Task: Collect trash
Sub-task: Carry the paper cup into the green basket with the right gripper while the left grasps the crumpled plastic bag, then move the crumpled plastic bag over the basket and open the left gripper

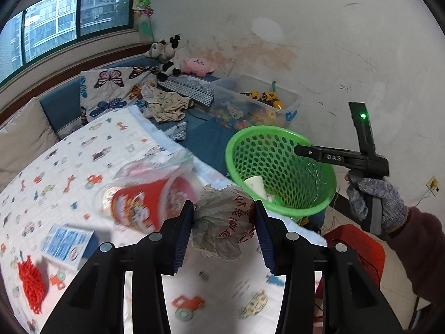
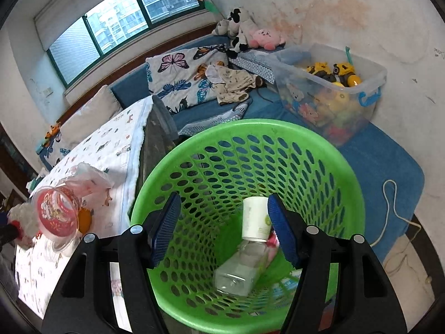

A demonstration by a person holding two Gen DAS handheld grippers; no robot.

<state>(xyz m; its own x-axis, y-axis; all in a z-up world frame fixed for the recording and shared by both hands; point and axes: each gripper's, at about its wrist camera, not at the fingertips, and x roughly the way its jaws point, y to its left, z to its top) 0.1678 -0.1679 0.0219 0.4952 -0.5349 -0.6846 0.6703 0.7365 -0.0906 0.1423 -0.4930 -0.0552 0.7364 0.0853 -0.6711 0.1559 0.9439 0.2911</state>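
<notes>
1. Left gripper (image 1: 224, 217) clamping a crumpled paper wrapper with red print (image 1: 222, 222) between its blue pads, lifting it above the counter (image 1: 139, 144) covered by a car-print cloth.
2. Right gripper (image 2: 224, 224) holding the green perforated basket (image 2: 278, 130) by its rim: left pad outside the wall, right pad inside, jaws partly closed on the plastic.
3. Basket hanging to the right of the counter's edge, tilted toward the wrapper, just beyond it.
4. Lying inside the basket: a white paper cup (image 2: 254, 218) and a clear plastic bottle (image 2: 240, 267), touching end to end.
5. Resting on the counter to the left: a red-printed clear cup (image 1: 144, 206) on its side, a blue-and-white carton (image 1: 65, 245) and red netting (image 1: 30, 286) nearer.
6. Gloved hand (image 1: 381, 203) gripping the right tool's handle.
</notes>
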